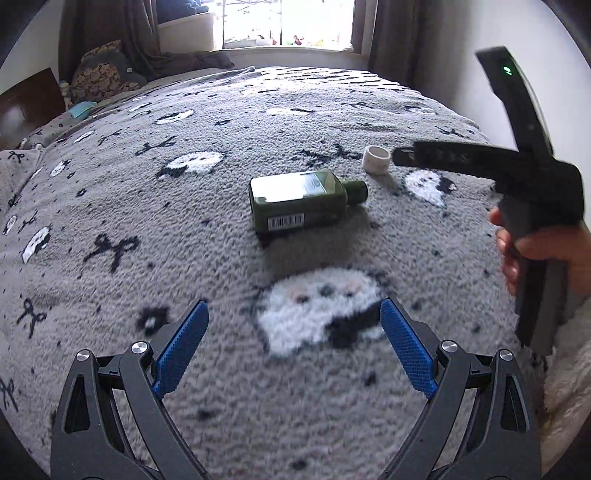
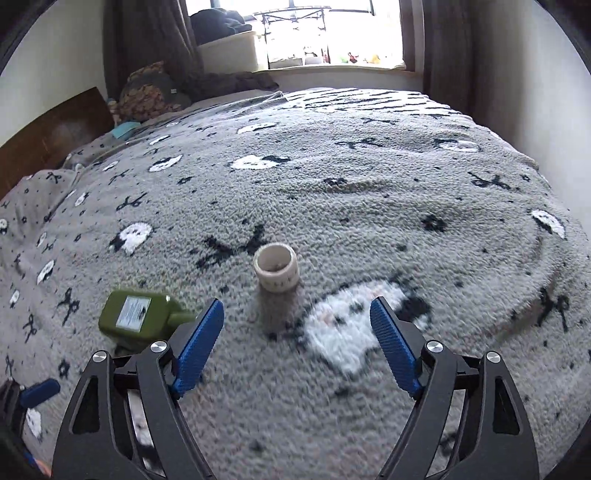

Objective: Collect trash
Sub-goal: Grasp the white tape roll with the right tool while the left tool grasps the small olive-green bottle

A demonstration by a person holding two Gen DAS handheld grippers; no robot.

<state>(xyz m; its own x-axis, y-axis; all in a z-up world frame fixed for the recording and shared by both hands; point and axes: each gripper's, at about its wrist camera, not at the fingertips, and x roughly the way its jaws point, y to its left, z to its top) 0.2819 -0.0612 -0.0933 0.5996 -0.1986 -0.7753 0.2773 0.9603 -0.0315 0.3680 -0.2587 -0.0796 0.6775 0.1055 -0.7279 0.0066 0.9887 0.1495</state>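
A dark green flat bottle (image 1: 301, 201) lies on its side on the grey patterned blanket (image 1: 184, 240), cap to the right. Beyond it sits a small white open ring-shaped tub (image 1: 376, 159). My left gripper (image 1: 293, 314) hovers open short of the bottle, nothing between its blue pads. In the right wrist view the white tub (image 2: 276, 268) stands just ahead of my right gripper (image 2: 296, 314), which is open and empty. The green bottle (image 2: 138, 314) lies to its left, partly behind the left finger. The right gripper's body (image 1: 480, 166) shows in the left wrist view, its tip near the tub.
The blanket (image 2: 369, 192) covers a bed running back to a window (image 2: 332, 33) with curtains. Pillows and clothes (image 1: 103, 74) pile at the far left by a wooden headboard (image 2: 48, 133). A hand (image 1: 517, 251) grips the right tool's handle. The left tool's blue pad (image 2: 38, 393) shows low left.
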